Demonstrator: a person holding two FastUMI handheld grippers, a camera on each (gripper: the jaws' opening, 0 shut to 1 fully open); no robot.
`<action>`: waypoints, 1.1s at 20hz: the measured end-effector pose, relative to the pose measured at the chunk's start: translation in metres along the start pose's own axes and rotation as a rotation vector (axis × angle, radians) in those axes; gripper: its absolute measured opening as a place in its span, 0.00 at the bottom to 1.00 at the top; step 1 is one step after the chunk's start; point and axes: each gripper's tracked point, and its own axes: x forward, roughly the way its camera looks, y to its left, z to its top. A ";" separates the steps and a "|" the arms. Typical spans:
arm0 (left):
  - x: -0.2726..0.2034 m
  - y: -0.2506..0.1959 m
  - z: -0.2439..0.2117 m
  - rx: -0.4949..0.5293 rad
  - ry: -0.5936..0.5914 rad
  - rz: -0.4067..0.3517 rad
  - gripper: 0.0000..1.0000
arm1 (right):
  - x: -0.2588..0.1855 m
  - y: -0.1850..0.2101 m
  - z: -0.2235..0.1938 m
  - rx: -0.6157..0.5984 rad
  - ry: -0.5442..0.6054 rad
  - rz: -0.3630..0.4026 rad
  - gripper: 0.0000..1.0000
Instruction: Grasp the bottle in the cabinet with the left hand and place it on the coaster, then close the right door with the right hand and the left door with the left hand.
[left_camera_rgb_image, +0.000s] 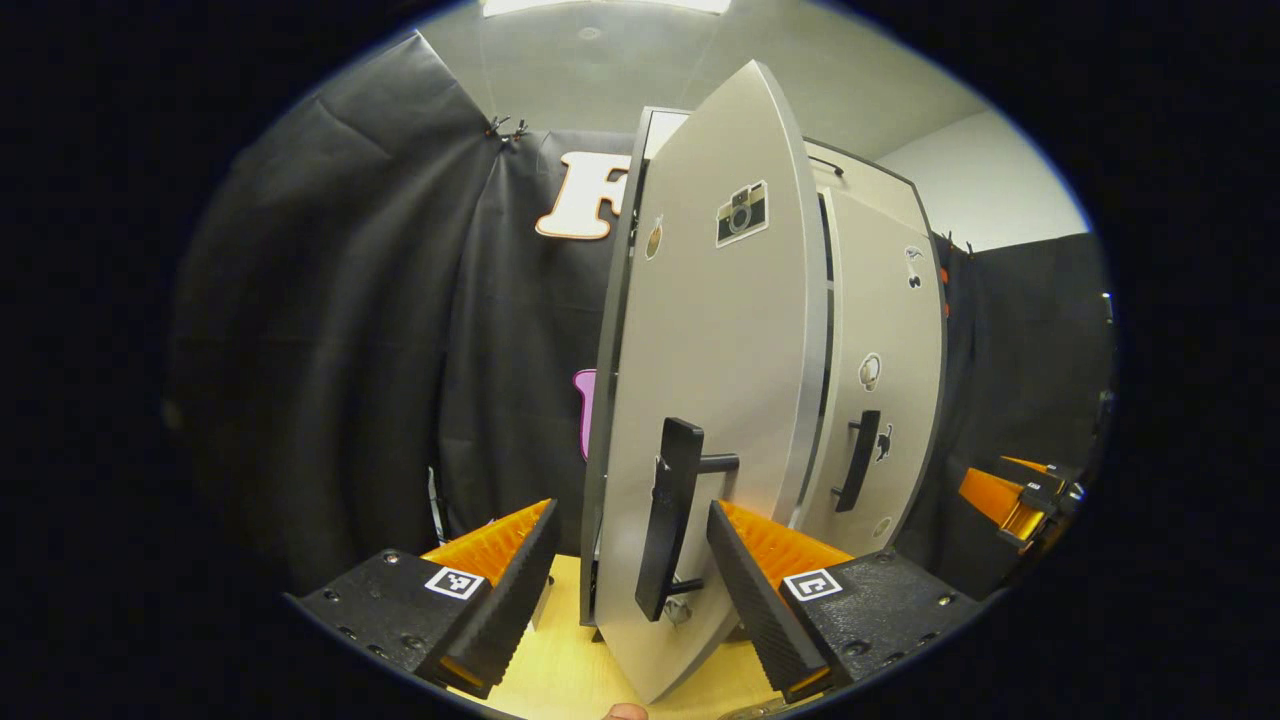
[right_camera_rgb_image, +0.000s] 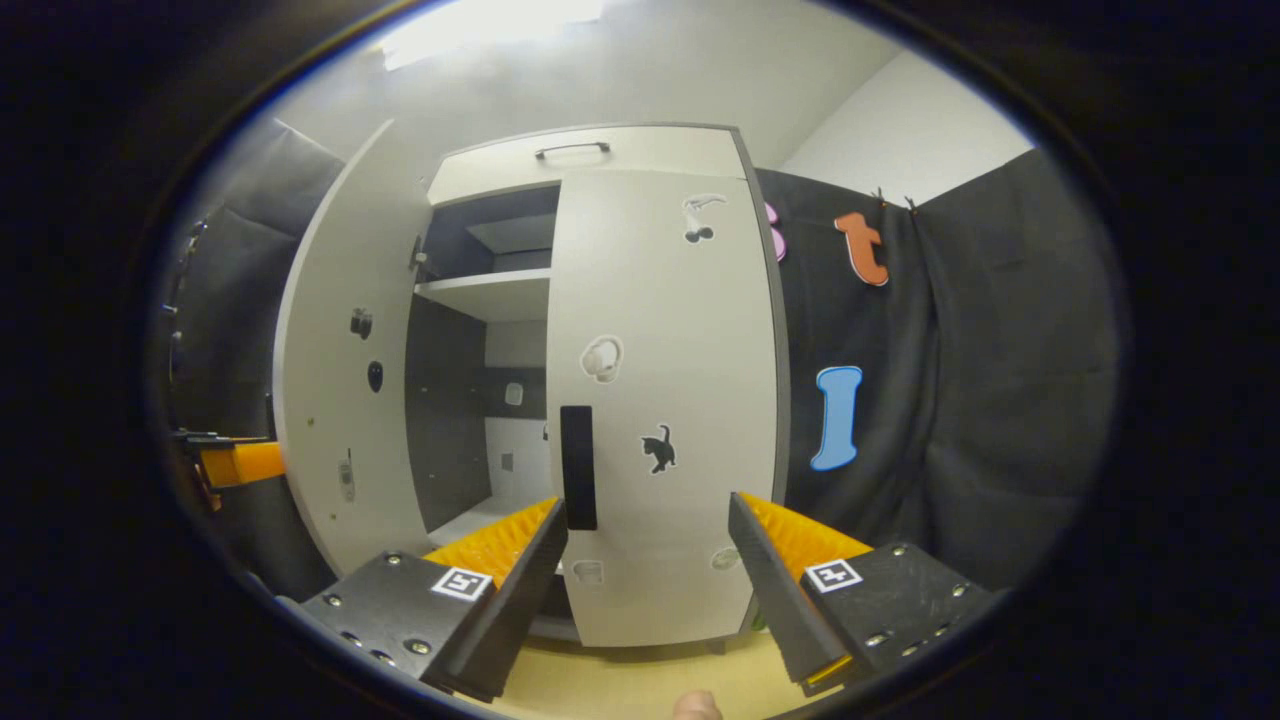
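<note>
The grey cabinet's left door (left_camera_rgb_image: 710, 340) stands partly open and faces me edge-on in the left gripper view. Its black bar handle (left_camera_rgb_image: 668, 520) lies between the spread fingers of my left gripper (left_camera_rgb_image: 632, 520), which is open. The right door (left_camera_rgb_image: 885, 370) lies flat against the cabinet front with its own black handle (left_camera_rgb_image: 858, 460). In the right gripper view the right door (right_camera_rgb_image: 665, 400) is shut, its handle (right_camera_rgb_image: 578, 467) just left of centre. My right gripper (right_camera_rgb_image: 645, 505) hangs open in front of it, a short way off. The left door (right_camera_rgb_image: 335, 380) swings outward there, showing a shelf (right_camera_rgb_image: 485, 292).
The cabinet stands on a pale wooden table (left_camera_rgb_image: 560, 680). Black cloth walls close in on both sides. The right gripper (left_camera_rgb_image: 1020, 495) shows at the far right of the left gripper view; the left gripper (right_camera_rgb_image: 235, 462) peeks from behind the open door in the right gripper view.
</note>
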 end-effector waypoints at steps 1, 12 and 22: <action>0.001 -0.003 0.000 -0.001 0.000 -0.007 0.93 | -0.001 -0.001 0.000 0.000 -0.001 -0.002 0.98; 0.017 -0.043 -0.001 0.000 -0.001 -0.089 0.89 | 0.000 -0.023 0.004 -0.009 -0.005 -0.038 0.98; 0.028 -0.108 -0.009 -0.012 0.022 -0.241 0.93 | -0.010 -0.050 0.009 -0.015 -0.012 -0.093 0.98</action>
